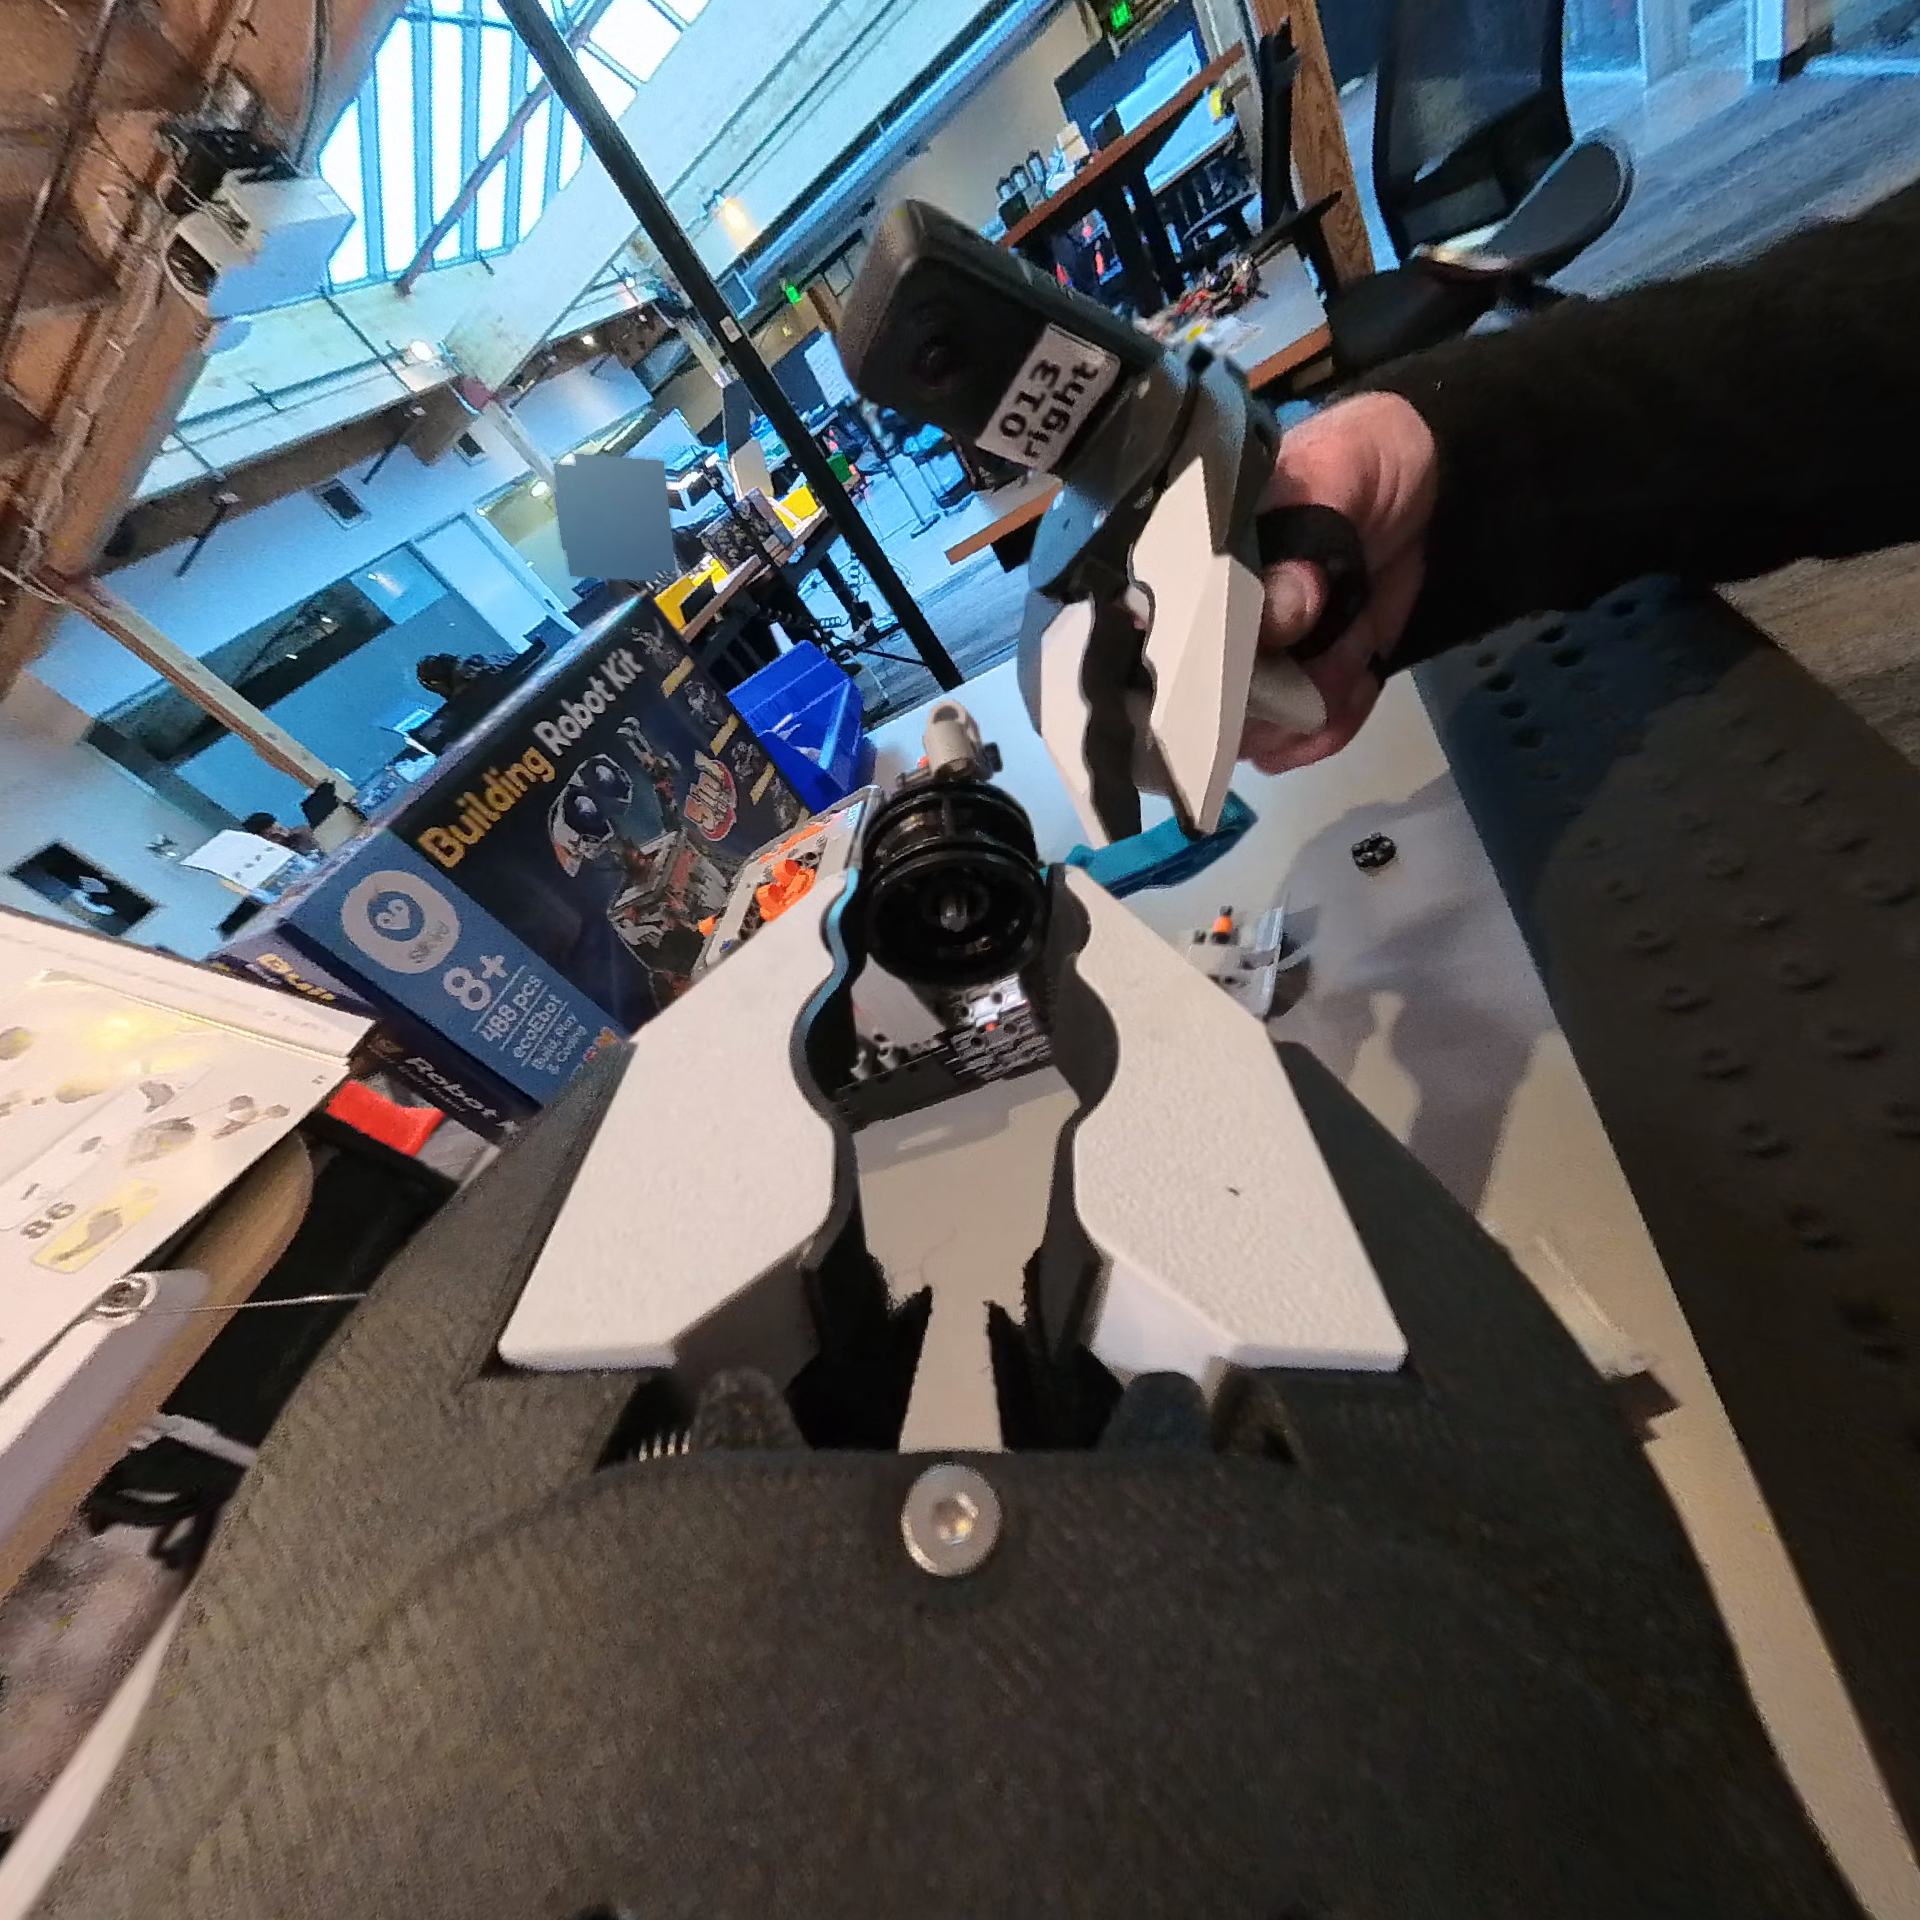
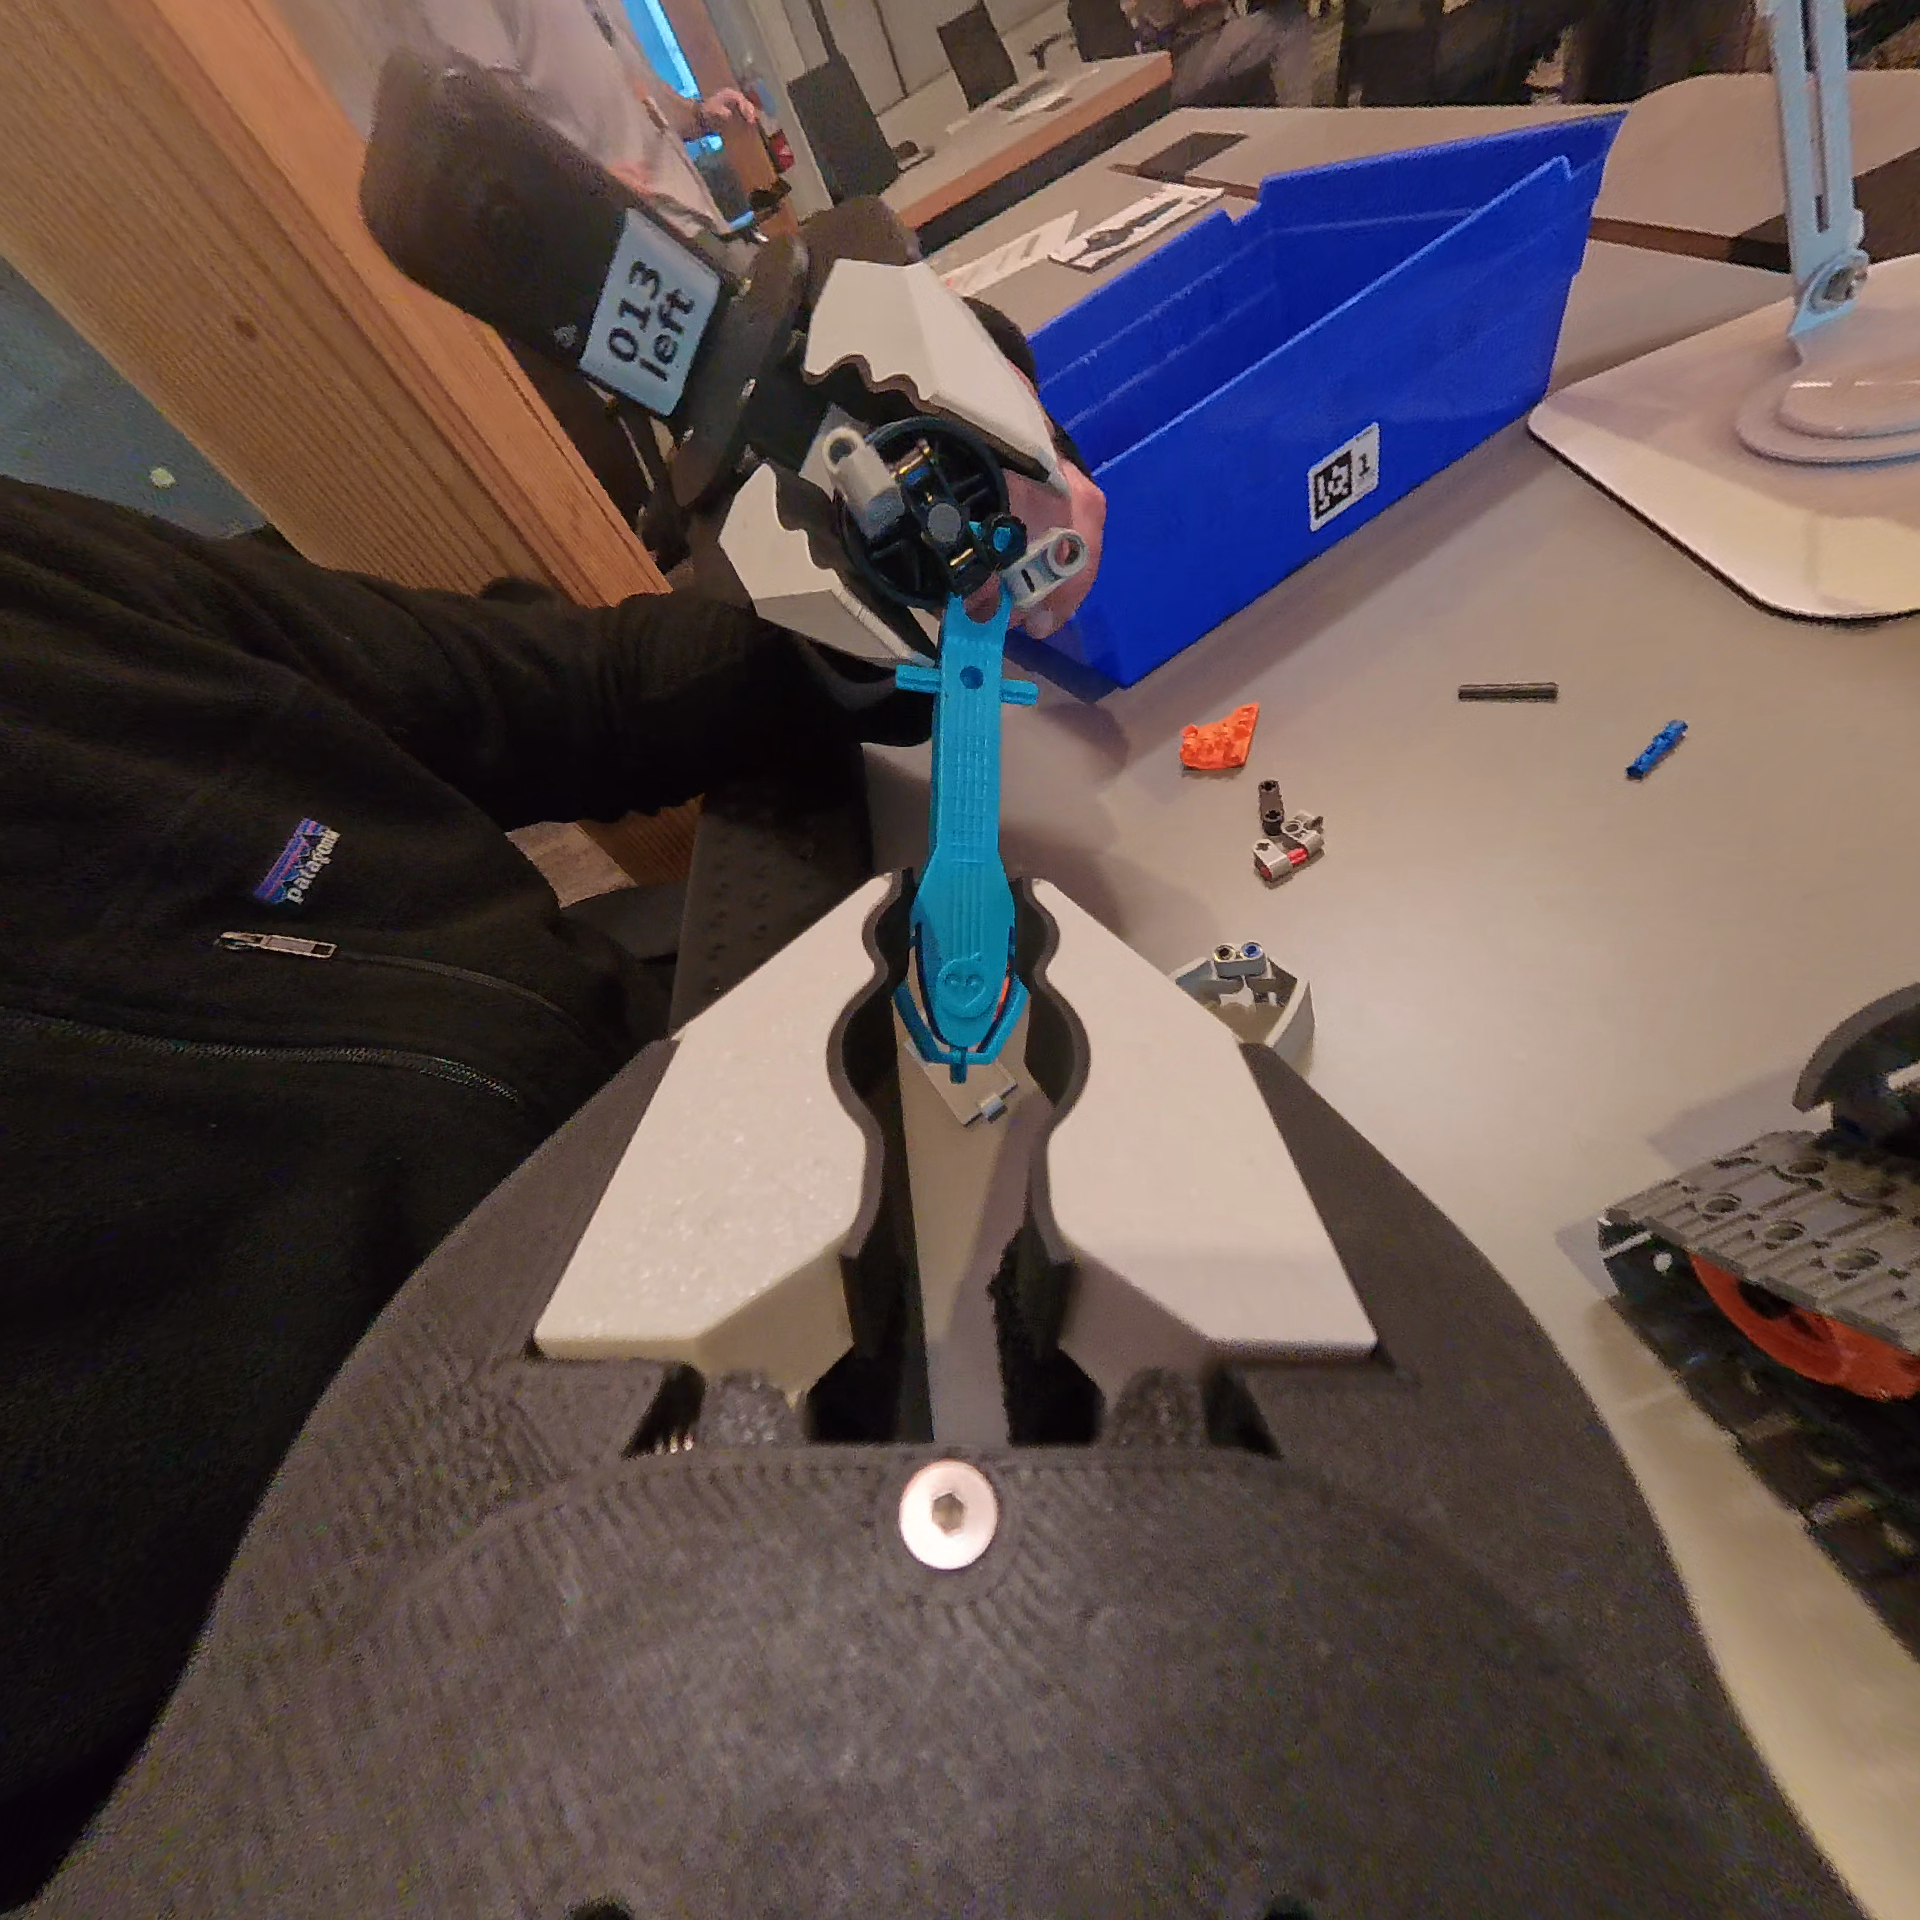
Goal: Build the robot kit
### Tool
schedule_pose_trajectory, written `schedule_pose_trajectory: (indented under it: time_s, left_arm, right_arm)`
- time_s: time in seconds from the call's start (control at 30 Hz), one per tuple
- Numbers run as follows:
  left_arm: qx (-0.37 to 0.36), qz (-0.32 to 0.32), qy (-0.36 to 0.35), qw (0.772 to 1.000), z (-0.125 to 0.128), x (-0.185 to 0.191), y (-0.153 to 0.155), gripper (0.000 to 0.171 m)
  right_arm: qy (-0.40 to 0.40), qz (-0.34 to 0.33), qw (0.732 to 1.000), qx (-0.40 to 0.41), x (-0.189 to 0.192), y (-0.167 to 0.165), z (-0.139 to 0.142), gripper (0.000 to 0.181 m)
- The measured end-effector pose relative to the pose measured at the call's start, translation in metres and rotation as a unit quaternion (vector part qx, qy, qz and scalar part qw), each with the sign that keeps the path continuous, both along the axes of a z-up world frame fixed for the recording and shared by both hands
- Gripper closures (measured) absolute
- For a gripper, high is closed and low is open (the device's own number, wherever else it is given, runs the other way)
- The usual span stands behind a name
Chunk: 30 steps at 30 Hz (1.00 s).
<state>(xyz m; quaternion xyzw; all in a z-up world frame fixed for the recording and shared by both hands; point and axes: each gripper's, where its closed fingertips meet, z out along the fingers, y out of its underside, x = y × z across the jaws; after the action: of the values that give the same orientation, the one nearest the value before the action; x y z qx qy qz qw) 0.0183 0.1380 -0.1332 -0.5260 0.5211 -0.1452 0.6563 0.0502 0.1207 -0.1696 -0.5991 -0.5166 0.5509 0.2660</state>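
My left gripper (image 1: pixel 951 894) is shut on a black wheel assembly (image 1: pixel 954 904) with grey connectors, held above the table; it also shows in the right wrist view (image 2: pixel 925 520), where the left gripper (image 2: pixel 914 509) clamps it. My right gripper (image 2: pixel 961 914) is shut on a long light-blue plastic tool (image 2: pixel 961 790). The tool's forked far end touches a pin at the wheel assembly's lower edge. In the left wrist view the right gripper (image 1: pixel 1153 821) points down with the blue tool (image 1: pixel 1164 857) just right of the wheel.
A blue bin (image 2: pixel 1330 395) stands behind the wheel. Loose parts lie on the grey table (image 2: pixel 1507 935): an orange piece (image 2: pixel 1221 738), a grey bracket (image 2: pixel 1252 997), a small joint (image 2: pixel 1286 836), a black axle (image 2: pixel 1507 692). A tracked model (image 2: pixel 1787 1278) sits right. A kit box (image 1: pixel 540 862) and instruction sheet (image 1: pixel 125 1091) lie left. Spacing between my two grippers at the tips: around 6 cm. Left tips and right tips are each some 20 cm from the small joint (image 2: pixel 1286 836).
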Motion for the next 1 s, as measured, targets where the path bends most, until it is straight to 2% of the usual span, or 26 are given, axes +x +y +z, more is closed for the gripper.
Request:
schedule_pose_trajectory:
  time_s: [0.13, 0.2, 0.57, 0.73, 1.0]
  left_arm:
    - [-0.018, -0.013, -0.024, 0.999, 0.003, -0.001, -0.001, 0.14]
    - [-0.05, -0.027, -0.043, 0.997, 0.005, -0.003, -0.001, 0.14]
    - [-0.079, -0.041, -0.059, 0.994, 0.003, -0.003, -0.001, 0.14]
    - [-0.12, -0.045, -0.027, 0.991, -0.024, 0.006, 0.0, 0.14]
    - [-0.171, -0.076, 0.097, 0.978, -0.101, 0.032, -0.024, 0.14]
  right_arm:
    - [0.0, 0.012, 1.0, 0.0, -0.001, -0.001, -0.001, 0.164]
    - [-0.004, 0.017, 1.0, 0.008, -0.001, -0.001, 0.0, 0.164]
    - [0.0, 0.016, 1.0, 0.024, -0.004, 0.001, 0.002, 0.164]
    - [-0.029, 0.003, 0.999, 0.03, 0.005, 0.002, -0.023, 0.164]
    - [-0.149, 0.003, 0.987, 0.055, 0.029, -0.014, -0.093, 0.165]
